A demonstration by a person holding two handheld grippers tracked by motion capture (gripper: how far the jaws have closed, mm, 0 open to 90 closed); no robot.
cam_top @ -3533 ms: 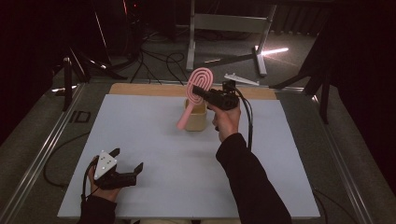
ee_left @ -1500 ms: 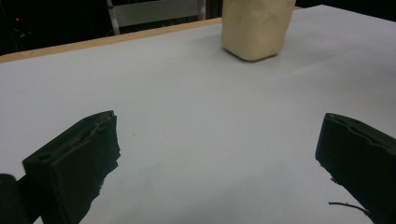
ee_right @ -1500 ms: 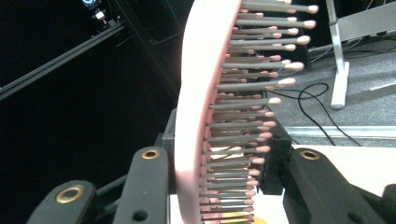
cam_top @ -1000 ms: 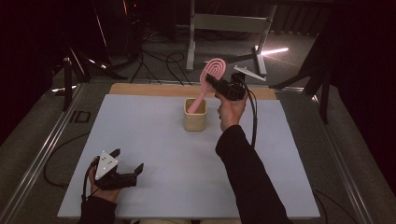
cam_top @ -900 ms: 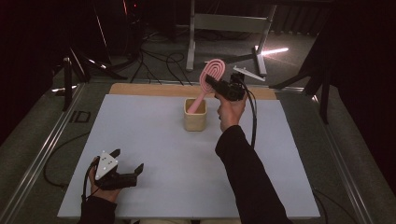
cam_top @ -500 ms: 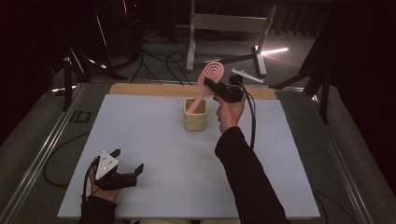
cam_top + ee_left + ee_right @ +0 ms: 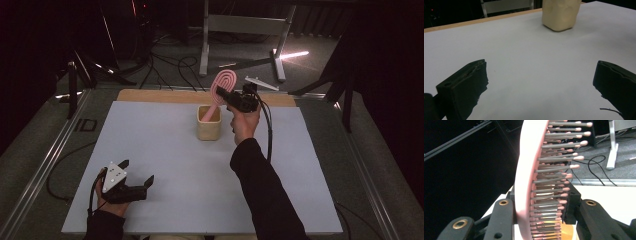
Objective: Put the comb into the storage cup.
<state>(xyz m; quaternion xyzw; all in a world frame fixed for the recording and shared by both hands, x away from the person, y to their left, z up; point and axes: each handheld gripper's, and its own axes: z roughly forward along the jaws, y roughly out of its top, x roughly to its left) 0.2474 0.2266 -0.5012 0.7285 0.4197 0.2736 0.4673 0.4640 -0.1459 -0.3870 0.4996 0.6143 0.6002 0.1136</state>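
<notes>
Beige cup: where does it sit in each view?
High view: the beige cup stands at centre, far half of the white table, pink bristle hairbrush handle inside.
Left gripper view: cup at top, right of centre.
Right gripper view: yellowish glimpse at bottom behind the bristles, perhaps the cup.
Shared landmark: the table's wooden far edge.

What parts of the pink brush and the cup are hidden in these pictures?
- Brush handle tip, high view: down inside the cup, behind its wall.
- Brush top, right gripper view: cut off by the upper edge; its lower part sits between the right gripper jaws.
- Cup rim, left gripper view: cut off by the top edge.
- Cup bottom inside: too dark to make out in the high view.
</notes>
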